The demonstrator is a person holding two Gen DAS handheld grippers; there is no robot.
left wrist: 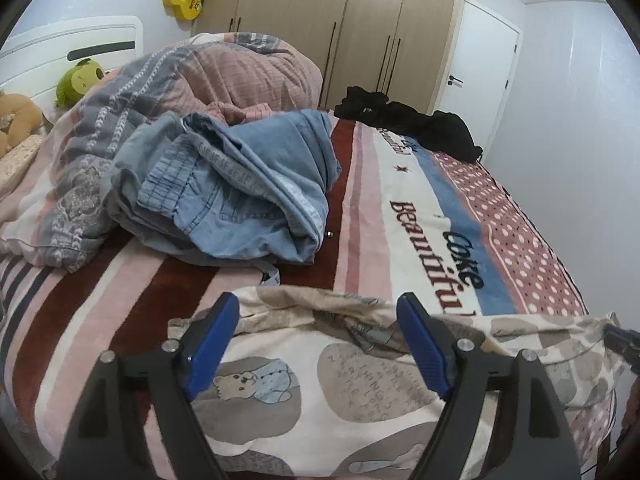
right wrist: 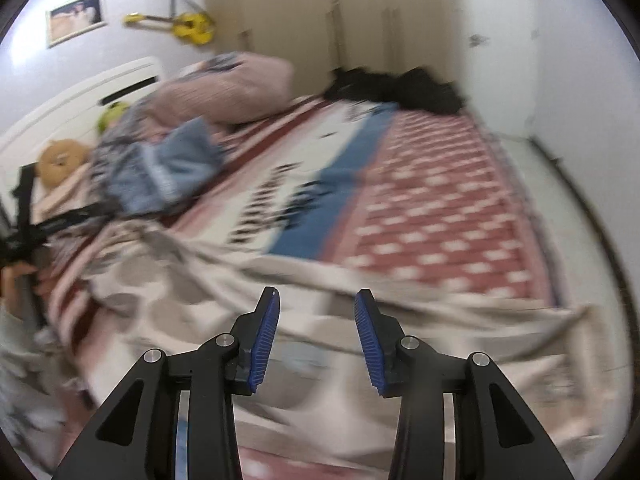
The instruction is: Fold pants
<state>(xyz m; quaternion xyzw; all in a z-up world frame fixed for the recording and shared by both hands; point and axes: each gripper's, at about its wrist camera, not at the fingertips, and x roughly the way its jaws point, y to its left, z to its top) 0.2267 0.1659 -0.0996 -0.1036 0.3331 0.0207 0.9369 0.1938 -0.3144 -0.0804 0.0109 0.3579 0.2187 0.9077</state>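
Now | pants (with teddy bears on them) are lying on the bed | left tool is gaping wide above them | right tool is hanging open too, gripping nothing

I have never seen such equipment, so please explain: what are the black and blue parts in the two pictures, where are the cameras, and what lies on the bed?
There is no robot here. A person holds a two-finger gripper in each hand, and a fisheye camera on each looks forward along its fingers. One picture looks past the left gripper, the other, blurred, past the right gripper. Both are open and hold nothing. Under them, on the striped bed cover, lie cream pants with a bear print. Farther back are blue denim clothes, a bunched quilt and dark clothes.
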